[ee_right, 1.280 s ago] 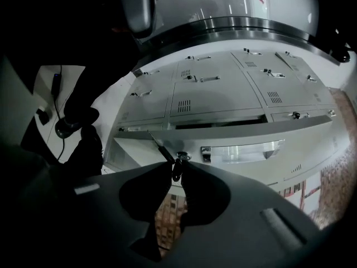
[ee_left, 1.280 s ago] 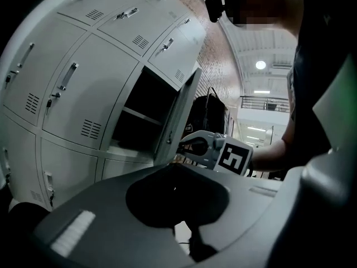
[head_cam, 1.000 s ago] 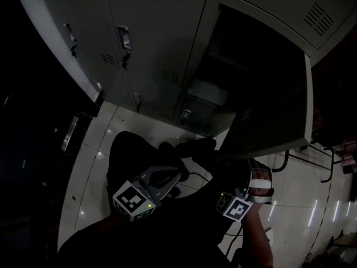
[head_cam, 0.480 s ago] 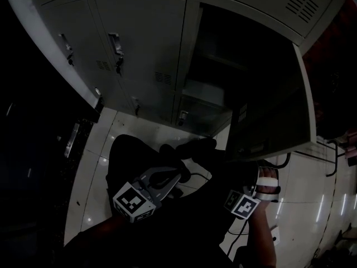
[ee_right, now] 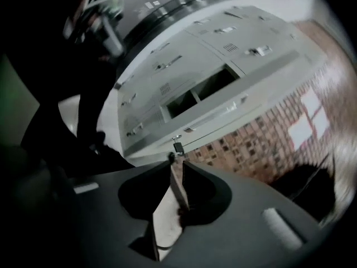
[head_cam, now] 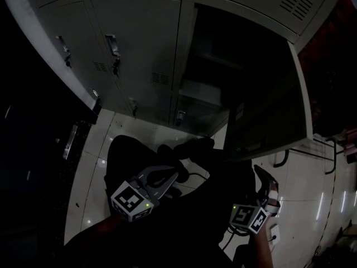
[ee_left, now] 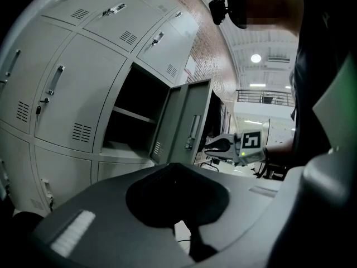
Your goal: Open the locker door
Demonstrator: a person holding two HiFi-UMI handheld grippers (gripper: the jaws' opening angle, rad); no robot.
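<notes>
Dropped away from the door's lower edge, the right gripper (head_cam: 268, 183) hangs by the person's side, its fingers (ee_right: 197, 170) opening on nothing, and the left gripper (head_cam: 169, 175) is clenched and empty. Beyond, the locker door (head_cam: 268, 110) stands swung wide beside its dark compartment (head_cam: 223, 54). The opening looks done, and next seems only to draw both grippers back.

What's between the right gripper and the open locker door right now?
Nothing. In the left gripper view the right gripper, its jaws opening with nothing between them, sits just clear of the open locker door, across a bare gap.
</notes>
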